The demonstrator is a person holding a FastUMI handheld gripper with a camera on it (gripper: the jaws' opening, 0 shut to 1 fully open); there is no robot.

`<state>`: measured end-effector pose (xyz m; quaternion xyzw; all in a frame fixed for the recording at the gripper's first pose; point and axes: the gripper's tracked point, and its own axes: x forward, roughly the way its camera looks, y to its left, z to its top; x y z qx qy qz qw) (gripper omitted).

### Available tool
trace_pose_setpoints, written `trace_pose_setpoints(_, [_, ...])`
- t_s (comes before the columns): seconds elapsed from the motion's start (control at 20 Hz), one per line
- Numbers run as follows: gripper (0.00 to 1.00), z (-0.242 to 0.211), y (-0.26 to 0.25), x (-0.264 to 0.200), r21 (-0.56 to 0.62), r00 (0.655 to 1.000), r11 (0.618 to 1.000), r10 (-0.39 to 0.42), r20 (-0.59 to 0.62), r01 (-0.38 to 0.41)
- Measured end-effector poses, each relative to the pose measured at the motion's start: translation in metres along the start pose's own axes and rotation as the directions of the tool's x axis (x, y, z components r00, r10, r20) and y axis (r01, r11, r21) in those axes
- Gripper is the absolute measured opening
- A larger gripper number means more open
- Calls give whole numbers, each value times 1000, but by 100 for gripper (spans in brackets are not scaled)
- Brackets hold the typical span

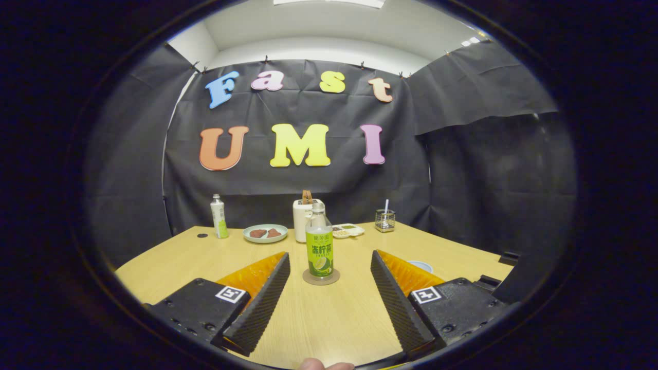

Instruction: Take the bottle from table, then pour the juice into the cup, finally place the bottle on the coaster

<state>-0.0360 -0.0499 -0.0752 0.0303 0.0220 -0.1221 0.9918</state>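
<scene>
A clear bottle (319, 241) with a green label and a pale cap stands upright on a round coaster (321, 278) on the wooden table (329, 318). My gripper (329, 262) is open, its two fingers spread wide, and the bottle stands just ahead of the gap between them, untouched. A light cup (421, 265) peeks out from behind the right finger, mostly hidden. Nothing is held between the fingers.
At the back of the table stand a second bottle (219, 216) on the left, a plate (265, 233) with dark food, a white jug (302, 220) behind the near bottle, a small snack tray (348, 230) and a clear holder (385, 220). A fingertip (312, 364) shows at the near edge.
</scene>
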Motion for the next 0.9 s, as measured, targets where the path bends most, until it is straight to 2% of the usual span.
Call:
trace_pose_setpoints(0.45, [100, -6, 19, 8, -28, 999, 999, 46, -10, -47])
trace_pose_setpoints(0.9, [100, -6, 16, 8, -49, 1000, 999, 23, -8, -24])
